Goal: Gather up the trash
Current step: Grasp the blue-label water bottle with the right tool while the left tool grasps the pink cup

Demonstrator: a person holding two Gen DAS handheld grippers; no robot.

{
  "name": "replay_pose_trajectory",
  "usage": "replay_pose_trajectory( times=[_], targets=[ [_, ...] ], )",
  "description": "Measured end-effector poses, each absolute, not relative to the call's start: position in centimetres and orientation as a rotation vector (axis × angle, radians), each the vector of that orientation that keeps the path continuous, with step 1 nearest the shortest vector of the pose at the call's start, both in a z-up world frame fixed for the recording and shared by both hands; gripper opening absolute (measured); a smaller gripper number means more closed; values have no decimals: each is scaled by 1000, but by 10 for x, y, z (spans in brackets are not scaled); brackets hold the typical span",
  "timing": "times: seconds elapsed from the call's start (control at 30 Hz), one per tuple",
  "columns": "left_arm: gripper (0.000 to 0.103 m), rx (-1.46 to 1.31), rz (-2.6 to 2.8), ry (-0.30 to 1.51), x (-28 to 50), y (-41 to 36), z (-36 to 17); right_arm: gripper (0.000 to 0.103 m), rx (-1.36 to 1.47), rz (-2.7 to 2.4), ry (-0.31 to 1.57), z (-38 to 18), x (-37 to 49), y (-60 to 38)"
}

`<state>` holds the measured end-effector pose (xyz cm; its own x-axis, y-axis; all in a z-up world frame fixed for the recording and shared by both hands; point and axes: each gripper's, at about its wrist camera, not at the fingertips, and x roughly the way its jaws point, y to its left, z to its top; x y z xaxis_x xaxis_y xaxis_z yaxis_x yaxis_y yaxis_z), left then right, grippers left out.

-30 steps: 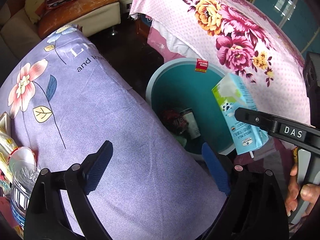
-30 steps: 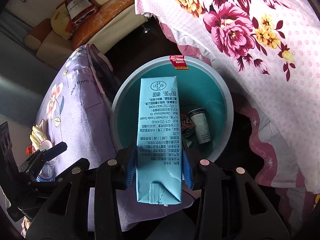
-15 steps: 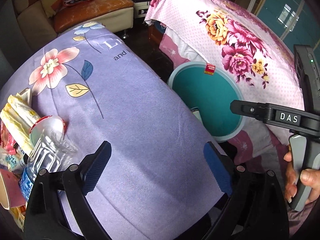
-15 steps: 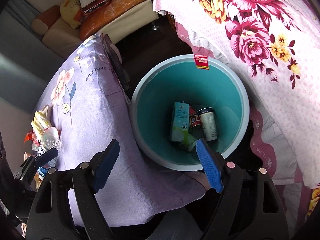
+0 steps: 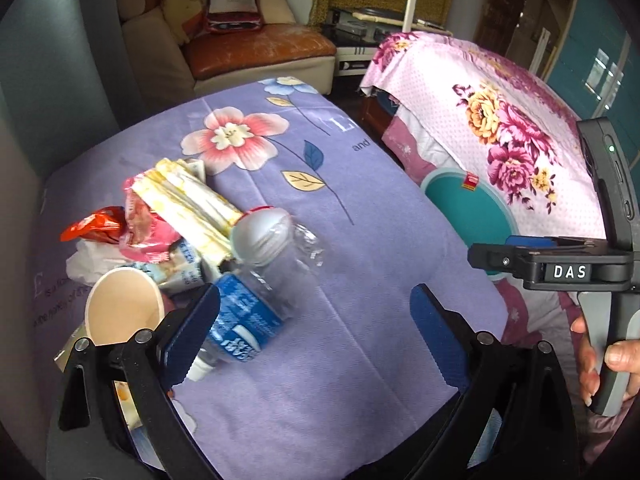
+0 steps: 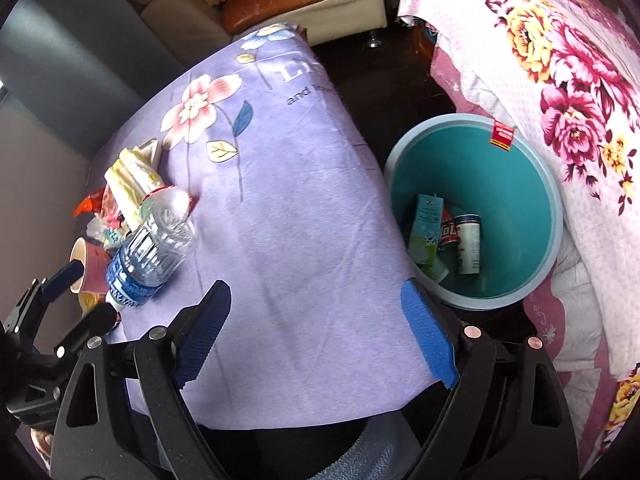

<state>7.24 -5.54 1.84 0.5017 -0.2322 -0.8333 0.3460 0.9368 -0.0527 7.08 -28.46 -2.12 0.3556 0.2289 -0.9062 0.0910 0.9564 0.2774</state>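
My right gripper (image 6: 316, 328) let go of the blue milk carton (image 6: 426, 232), which now lies in the teal bin (image 6: 552, 216) beside the cans; its jaws are opening with nothing between them. I've swung both grippers away from the bin, and my left gripper (image 5: 316, 336) now hangs over the trash pile, by the plastic bottle (image 5: 256, 296).

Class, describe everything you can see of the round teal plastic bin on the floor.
The round teal plastic bin stands upright and open between the purple-clothed table and the floral bed cover. Its rim is paler blue, with a red label on the far edge. Inside lie a green-blue carton and two cans.
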Motion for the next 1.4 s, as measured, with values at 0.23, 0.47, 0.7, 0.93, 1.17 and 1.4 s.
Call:
replay_pose_trajectory(
  times=[0.23,0.47,0.7,0.93,1.17,1.4],
  targets=[
    [97,11,-217,946,86,37,30,84,248,153,1253,-17,81,-224],
    [97,-108,-111,978,93,110,9,84,245,180,1300,-23,106,-172],
    [97,-65,-104,1037,83,118,-21,84,263,150,1307,-33,134,-140],
    [97,-32,-131,1093,72,110,-45,85,226,171,1352,-52,137,-123],
    [97,-12,-200,1141,53,92,-59,89,214,202,1344,-53,119,-138],
    [97,-54,-282,1158,32,88,-52,90,204,222,1360,-55,105,-153]
  ],
)
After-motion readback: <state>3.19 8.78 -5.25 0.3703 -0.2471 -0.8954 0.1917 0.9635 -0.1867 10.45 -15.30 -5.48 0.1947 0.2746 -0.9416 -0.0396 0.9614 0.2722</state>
